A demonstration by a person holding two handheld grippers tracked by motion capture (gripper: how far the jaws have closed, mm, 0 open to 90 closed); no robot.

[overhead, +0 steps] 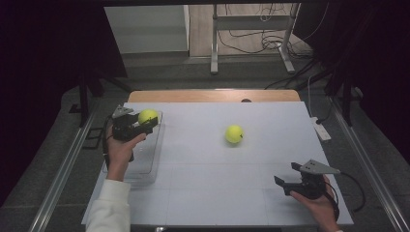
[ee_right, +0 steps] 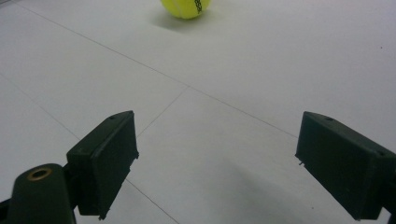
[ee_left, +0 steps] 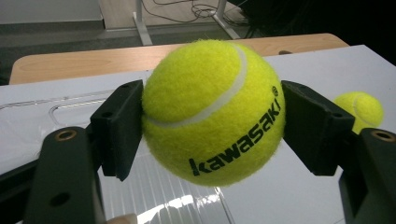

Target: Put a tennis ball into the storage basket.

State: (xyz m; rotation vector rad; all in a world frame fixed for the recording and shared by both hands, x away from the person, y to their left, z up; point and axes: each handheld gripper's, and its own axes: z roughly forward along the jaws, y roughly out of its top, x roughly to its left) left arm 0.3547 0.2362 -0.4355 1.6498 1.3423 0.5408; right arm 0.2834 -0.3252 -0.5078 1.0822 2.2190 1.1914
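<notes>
At the left of the table [overhead: 203, 193], a clear plastic tray [overhead: 150, 162] is seen, its walls hard to trace against the white surface and its near end partly covered by the person's left hand [overhead: 118, 150]. The left gripper [overhead: 145, 122] is held above the tray's far end, and a fuzzy yellow-green tennis ball [ee_left: 212, 109] is clamped between its two blocky black jaws, which are pressed against the felt on either side; a white curved seam and the black lettering "kawasaki" are shown on it in the left gripper view, while the tray beneath is largely hidden by the ball and whether the ball touches the tray cannot be told. A white sleeve [overhead: 110, 205] is cut off by the bottom edge. Near the middle of the matte white surface, crossed by faint seams, a second tennis ball [overhead: 234, 134] is left lying free, well apart from both grippers; it is cropped by the top edge in the right gripper view. At the near right, the right gripper [overhead: 286, 176] is held low over bare table, its jaws spread wide with nothing between them
</notes>
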